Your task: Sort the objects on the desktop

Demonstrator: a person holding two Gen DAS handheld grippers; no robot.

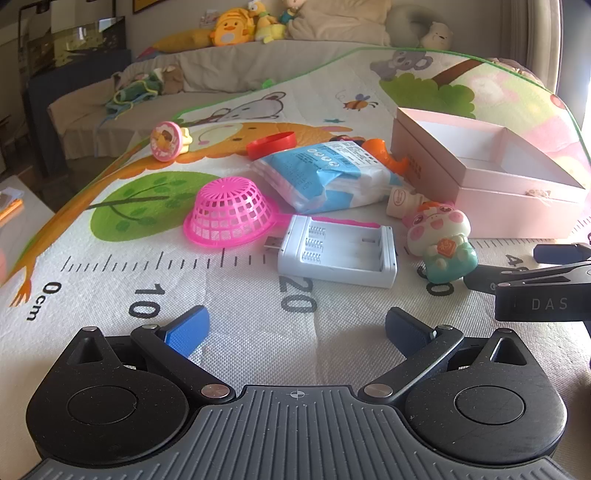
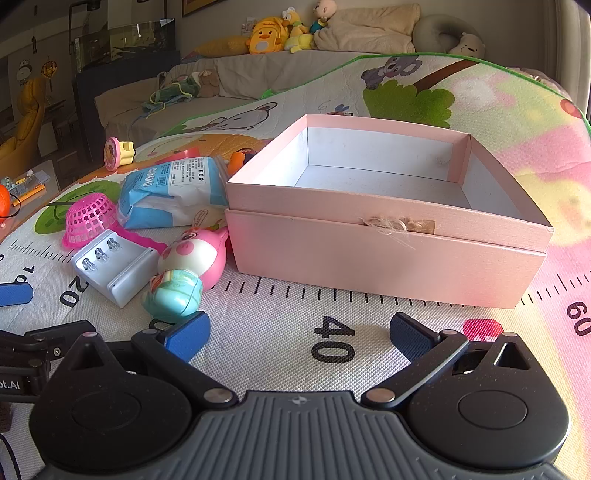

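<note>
My left gripper (image 1: 297,328) is open and empty, low over the mat, in front of a white battery charger (image 1: 338,253). A pink mesh basket (image 1: 231,212) lies upside down to its left. A blue and white tissue pack (image 1: 328,177) lies behind. A pig figurine (image 1: 441,240) stands to the right. The open pink box (image 2: 388,221) sits straight ahead of my right gripper (image 2: 299,334), which is open and empty. The pig figurine (image 2: 188,266) stands just left of its left finger. The box looks empty inside.
A round pink toy (image 1: 168,140), a red lid (image 1: 271,144), an orange toy (image 1: 384,151) and a small cream bottle (image 1: 402,201) lie on the cartoon play mat (image 1: 258,310). A sofa with plush toys (image 2: 280,33) stands behind. The right gripper's body (image 1: 535,288) shows at right.
</note>
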